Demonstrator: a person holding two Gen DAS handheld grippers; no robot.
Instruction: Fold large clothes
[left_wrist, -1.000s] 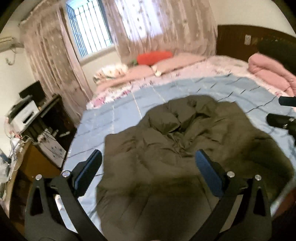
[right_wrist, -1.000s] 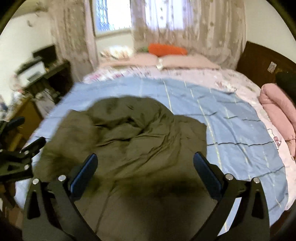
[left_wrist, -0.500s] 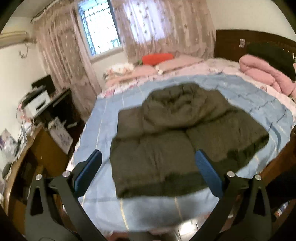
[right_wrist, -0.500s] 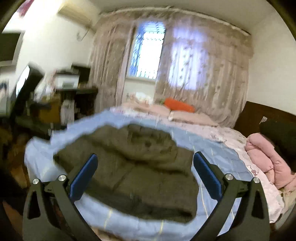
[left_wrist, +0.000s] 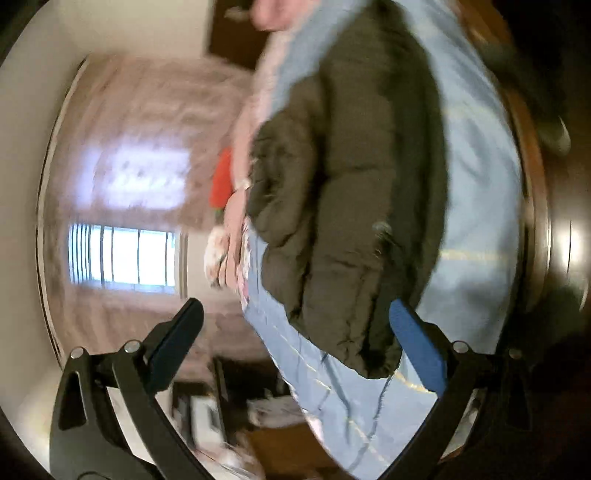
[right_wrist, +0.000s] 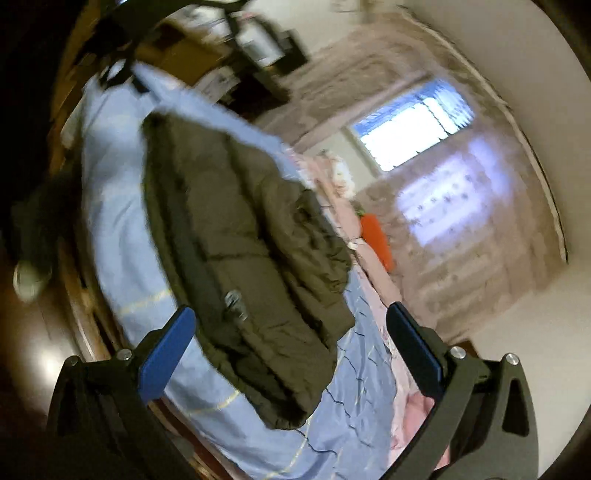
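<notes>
Both grippers, left gripper (left_wrist: 295, 339) and right gripper (right_wrist: 291, 339), gape empty above one olive jacket (right_wrist: 240, 236).

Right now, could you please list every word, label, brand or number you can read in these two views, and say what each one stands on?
None can be read; both views are motion-blurred.
Dark olive puffer jacket on the blue bedspread: no legible label or brand.
Boxes and papers on the dark desk: any print is too blurred to read.
Left gripper and right gripper: blue pads, no markings visible.
</notes>
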